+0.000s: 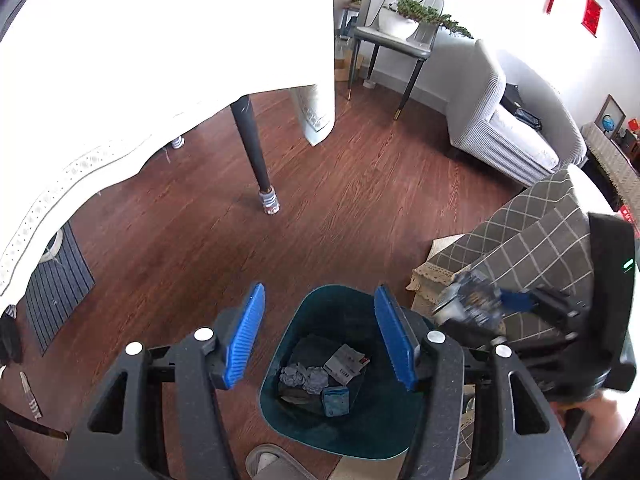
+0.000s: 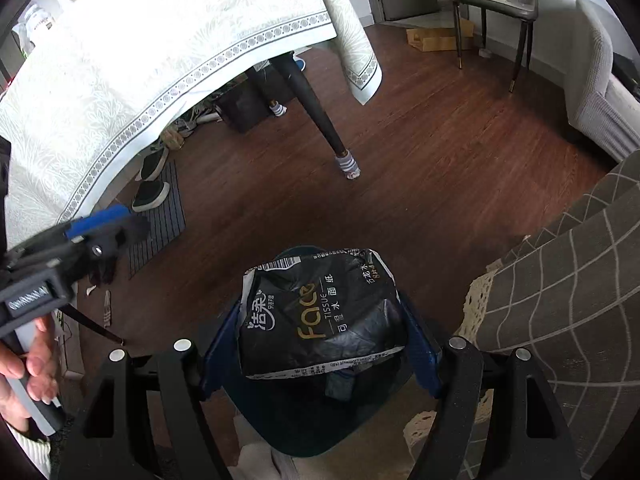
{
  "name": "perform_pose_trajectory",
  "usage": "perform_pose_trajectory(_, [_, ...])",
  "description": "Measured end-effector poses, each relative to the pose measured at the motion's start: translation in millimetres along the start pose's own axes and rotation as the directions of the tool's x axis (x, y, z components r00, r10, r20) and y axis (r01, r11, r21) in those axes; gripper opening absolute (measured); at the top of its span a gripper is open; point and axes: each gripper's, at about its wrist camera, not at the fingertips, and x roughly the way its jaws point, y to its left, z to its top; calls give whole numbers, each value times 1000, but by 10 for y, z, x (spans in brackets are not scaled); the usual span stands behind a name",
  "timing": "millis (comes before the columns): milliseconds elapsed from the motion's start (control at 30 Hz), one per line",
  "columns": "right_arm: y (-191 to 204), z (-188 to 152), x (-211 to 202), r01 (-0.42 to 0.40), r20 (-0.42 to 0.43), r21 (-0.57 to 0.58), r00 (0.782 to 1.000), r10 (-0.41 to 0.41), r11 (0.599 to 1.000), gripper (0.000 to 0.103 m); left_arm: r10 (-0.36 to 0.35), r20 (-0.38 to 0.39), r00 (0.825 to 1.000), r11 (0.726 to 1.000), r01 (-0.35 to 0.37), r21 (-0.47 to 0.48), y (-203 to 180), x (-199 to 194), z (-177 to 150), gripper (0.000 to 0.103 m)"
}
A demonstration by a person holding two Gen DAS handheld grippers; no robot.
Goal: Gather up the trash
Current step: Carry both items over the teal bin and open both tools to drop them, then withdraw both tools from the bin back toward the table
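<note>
A dark teal trash bin (image 1: 360,432) stands on the wood floor and holds crumpled tissues (image 1: 304,376), a small box (image 1: 346,364) and a blue packet (image 1: 335,400). My left gripper (image 1: 320,336) is open and empty above the bin. My right gripper (image 2: 320,328) is shut on a black tissue pack (image 2: 320,316) and holds it over the bin (image 2: 304,420). The right gripper and the pack (image 1: 472,300) show blurred at the right of the left wrist view. The left gripper (image 2: 100,228) shows at the left of the right wrist view.
A table with a white cloth (image 2: 120,60) and a dark leg (image 1: 256,160) stands behind the bin. A sofa with a grey checked cover (image 1: 532,240) is on the right. A striped mat (image 2: 160,216) with shoes lies under the table. A chair (image 1: 396,36) and a white sofa (image 1: 500,128) stand farther back.
</note>
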Motion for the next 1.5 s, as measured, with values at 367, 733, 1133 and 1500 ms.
perform_pose_trajectory(367, [215,-259,483,3,-149,-69,989,-14,998,75,-58,87,995,998,56,29,-177,-362,163,54])
perform_pose_trajectory(733, [295,-455,618,5,-199,-107,980,-26,994,80,-95,123,988,995,90,45,-307,-536,210,54])
perform_pose_trajectory(1133, [276,-512,439,-3,-177,-138,984,-22,990,84,-126,161,979,991,119,55,-502,-665,247,54])
perform_pose_trajectory(1500, [456,-431,-221,-17,-3,-244,1000,17,970,74,-79,245,966,994,57,97,-604,-885,343,58])
